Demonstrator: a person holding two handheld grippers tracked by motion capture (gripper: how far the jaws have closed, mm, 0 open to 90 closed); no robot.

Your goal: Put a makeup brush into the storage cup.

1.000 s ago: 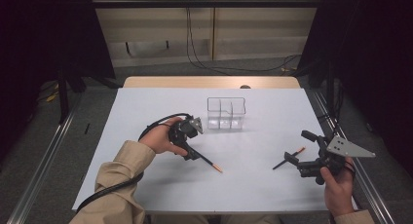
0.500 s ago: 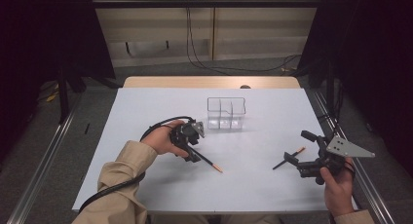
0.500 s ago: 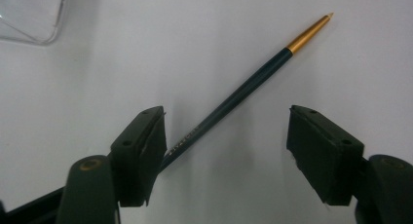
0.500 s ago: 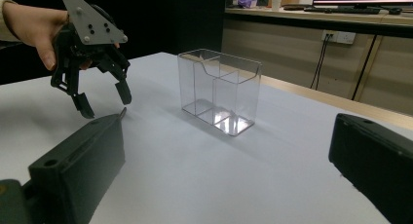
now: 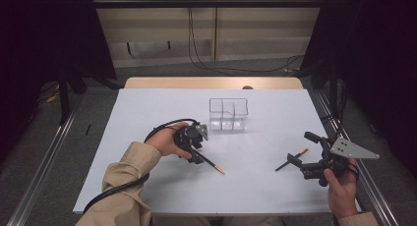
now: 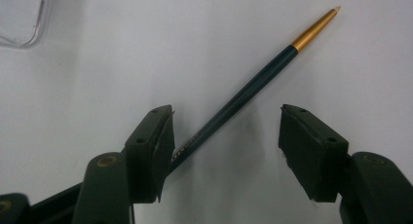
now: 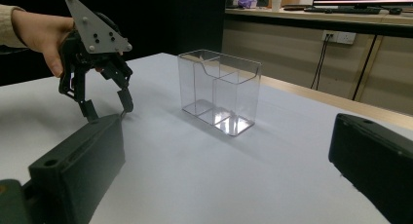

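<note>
Left gripper view: a dark pencil [image 6: 234, 104] with a gold ferrule is seen lying on the white desk [image 6: 97, 68], running from the lower left of the frame to its tip at the upper right. Its lower shaft is bracketed by the left hand-held gripper [image 6: 226, 136], whose jaws have just been closing; the pencil lies between them, close against the left pad, while the right pad stands well clear, so nothing is gripped yet. Because the shaft crosses the jaws at a slant, it could be rolled or swivelled aside as the right pad is brought in, and a pinch so near one end could let the long free end droop or slip once raised. In the high view, a second pencil [image 5: 291, 158] is seen right of centre, just beside the right hand-held gripper [image 5: 300, 150], held wide open and empty at the lower right. A clear divided organiser [image 5: 228, 114] stands at centre, where it could be knocked by a tilted pencil.
</note>
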